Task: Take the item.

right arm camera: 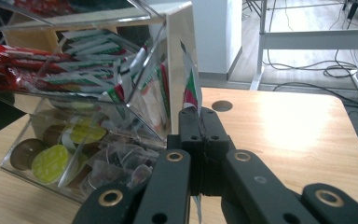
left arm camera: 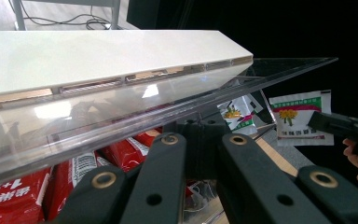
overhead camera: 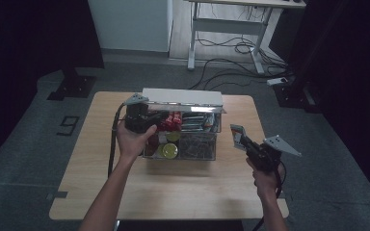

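Note:
A clear acrylic organiser box (overhead camera: 207, 153) with a white top (overhead camera: 183, 96) stands mid-table. It holds red sachets (overhead camera: 172, 120), green-and-white sachets (right arm camera: 88, 70) and round capsules (overhead camera: 168, 150). My left gripper (overhead camera: 161, 119) is at the box's upper left, shut on the edge of the raised clear lid (left arm camera: 121, 116), which slants just above the jaw tips (left arm camera: 200, 133). My right gripper (overhead camera: 243, 142) hovers right of the box, shut on a white sachet with green and red print (right arm camera: 189, 86). The left gripper view shows that sachet (left arm camera: 298, 119) flat-on.
The wooden table (overhead camera: 173, 192) has bare room in front of and right of the box, and a round cable hole (right arm camera: 222, 105) near its far edge. Clear bags (right arm camera: 116, 163) fill the box's lower right compartment. A desk frame (overhead camera: 231, 29) and floor cables (overhead camera: 231, 62) lie beyond.

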Motion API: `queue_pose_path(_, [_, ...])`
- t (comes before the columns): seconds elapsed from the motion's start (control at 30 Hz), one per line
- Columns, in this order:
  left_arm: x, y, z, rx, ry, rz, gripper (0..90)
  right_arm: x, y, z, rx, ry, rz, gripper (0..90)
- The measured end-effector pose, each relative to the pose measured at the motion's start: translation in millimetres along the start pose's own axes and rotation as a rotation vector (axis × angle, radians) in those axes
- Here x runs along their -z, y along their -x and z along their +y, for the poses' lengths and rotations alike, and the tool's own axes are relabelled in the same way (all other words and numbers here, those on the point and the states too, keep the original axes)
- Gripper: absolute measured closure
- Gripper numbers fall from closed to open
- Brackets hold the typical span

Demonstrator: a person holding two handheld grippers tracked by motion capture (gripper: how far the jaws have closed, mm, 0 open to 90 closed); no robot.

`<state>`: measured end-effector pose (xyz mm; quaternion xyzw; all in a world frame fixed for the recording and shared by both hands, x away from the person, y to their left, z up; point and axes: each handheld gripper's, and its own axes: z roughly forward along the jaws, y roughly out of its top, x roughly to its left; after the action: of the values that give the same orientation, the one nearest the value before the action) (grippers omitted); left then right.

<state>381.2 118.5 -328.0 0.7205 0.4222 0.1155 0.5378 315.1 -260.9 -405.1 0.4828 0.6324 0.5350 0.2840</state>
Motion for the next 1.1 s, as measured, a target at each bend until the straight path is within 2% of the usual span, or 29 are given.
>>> queue_pose_path(0.37, [0.8,0.8,-0.1,-0.003,-0.001,0.004,90.0,-4.3,9.2,-24.1,-0.025,-0.037,-0.016,89.4])
queue_pose_path(0.67, [-0.1,1.5,0.1,-0.004,-0.001,0.005,90.0,-7.6,13.3,-37.0,-0.035,-0.063,-0.022,89.3])
queue_pose_path(1.1, [0.2,2.0,0.2,-0.006,-0.002,0.007,90.0,-22.2,17.2,-65.3,-0.066,-0.132,-0.028,89.3])
